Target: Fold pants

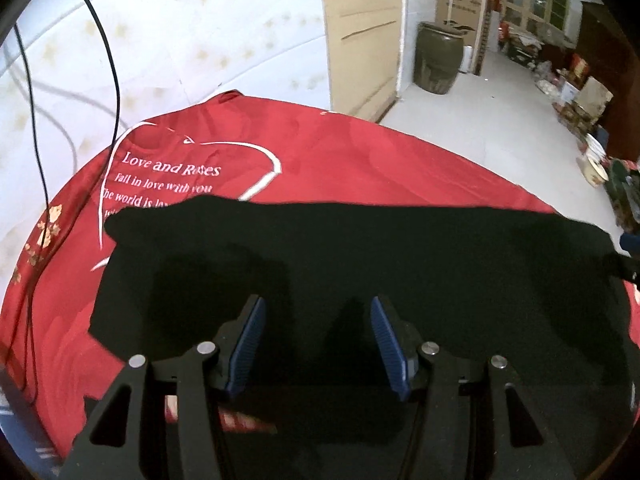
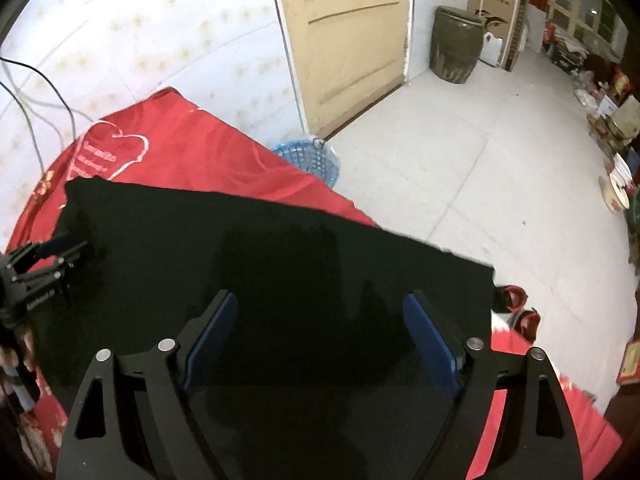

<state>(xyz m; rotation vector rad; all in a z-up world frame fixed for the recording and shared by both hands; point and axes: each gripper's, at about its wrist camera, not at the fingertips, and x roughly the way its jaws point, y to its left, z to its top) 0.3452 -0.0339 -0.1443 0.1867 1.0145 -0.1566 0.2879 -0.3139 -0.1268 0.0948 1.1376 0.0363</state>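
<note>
The black pants lie flat as a wide dark panel on a red bedspread; they also show in the right wrist view. My left gripper hovers over the pants' near part, open, with nothing between its blue pads. My right gripper is open and empty over the pants' right part. The left gripper also shows at the left edge of the right wrist view. Part of the right gripper shows at the right edge of the left wrist view.
The red bedspread has white lettering and a heart outline. Black cables hang on the white wall. A blue basket stands beside the bed. A tan door, a dark jar, boxes and red shoes stand on the floor.
</note>
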